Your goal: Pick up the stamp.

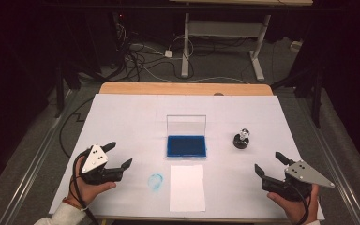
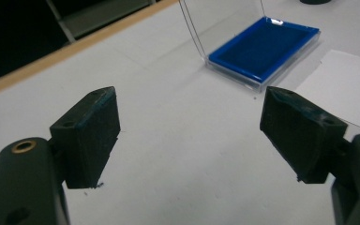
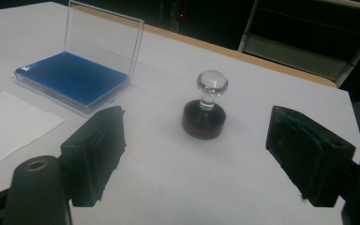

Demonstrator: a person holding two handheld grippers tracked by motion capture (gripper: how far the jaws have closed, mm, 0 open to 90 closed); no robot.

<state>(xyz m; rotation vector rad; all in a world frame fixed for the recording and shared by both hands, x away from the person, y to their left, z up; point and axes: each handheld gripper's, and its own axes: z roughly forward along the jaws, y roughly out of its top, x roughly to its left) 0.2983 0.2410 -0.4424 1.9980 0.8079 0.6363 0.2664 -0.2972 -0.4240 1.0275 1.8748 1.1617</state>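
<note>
A blue ink pad [image 1: 186, 146] [image 2: 262, 47] [image 3: 70, 77] lies in the middle of the table with its clear lid [image 1: 186, 124] standing upright. A round black stamp with a clear knob [image 1: 242, 138] [image 3: 205, 115] stands to its right. A white sheet of paper [image 1: 186, 186] [image 2: 344, 84] [image 3: 9, 126] lies in front of the pad. My left gripper [image 1: 121, 154] [image 2: 190, 133] rests open at the front left, with nothing between its jaws. My right gripper [image 1: 268, 163] [image 3: 197, 157] is open at the front right, facing the stamp from a short distance.
A faint blue smudge [image 1: 155, 181] marks the white table cover [image 1: 122, 117] left of the paper. The wooden table edge [image 1: 183, 88] runs along the back. Beyond it are cables on the floor and a desk frame [image 1: 220, 33].
</note>
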